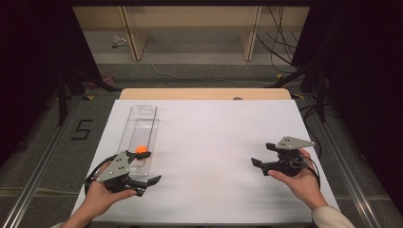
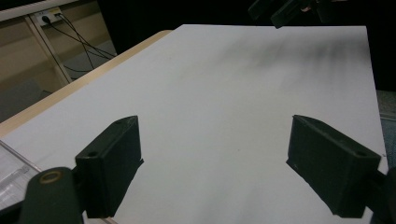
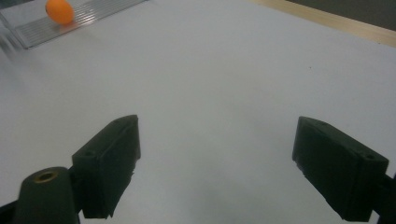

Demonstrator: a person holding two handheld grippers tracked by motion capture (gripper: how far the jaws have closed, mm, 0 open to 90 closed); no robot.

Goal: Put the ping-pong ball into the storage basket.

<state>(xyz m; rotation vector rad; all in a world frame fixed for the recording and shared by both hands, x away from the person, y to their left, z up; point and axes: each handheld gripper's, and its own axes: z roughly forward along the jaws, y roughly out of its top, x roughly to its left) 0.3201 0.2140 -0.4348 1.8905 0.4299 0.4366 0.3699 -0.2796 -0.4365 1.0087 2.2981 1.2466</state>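
Both hands are low over the white worktop [image 1: 209, 142], each carrying a hand-held gripper; the left hand-held gripper [image 1: 146, 167] sits at the near left corner, its jaws spread wide with bare white surface between them, as its own view confirms [image 2: 215, 163]; its grey three-cornered plate [image 1: 115, 166] faces up, and the left hand [image 1: 99, 197] cups the body from below. Across the worktop, well apart, the right hand-held gripper [image 1: 263, 154] points inward toward the middle, jaws likewise gaping and holding nothing, seen wide in its own view [image 3: 217, 163]; the right hand [image 1: 299, 183] grips it from underneath, a pale sleeve [image 1: 330, 218] at the bottom edge. The orange ball [image 1: 141, 149] lies in the clear tray [image 1: 142, 118], a long see-through tray running away along the left side; the ball rests toward the tray's near end, just beyond the left gripper's plate, and whether the two touch is hard to tell from above; from the right gripper view the ball [image 3: 60, 11] shows far off on the tray's ribbed floor [image 3: 88, 14]. Cables [image 1: 280, 38] trail on the floor behind.
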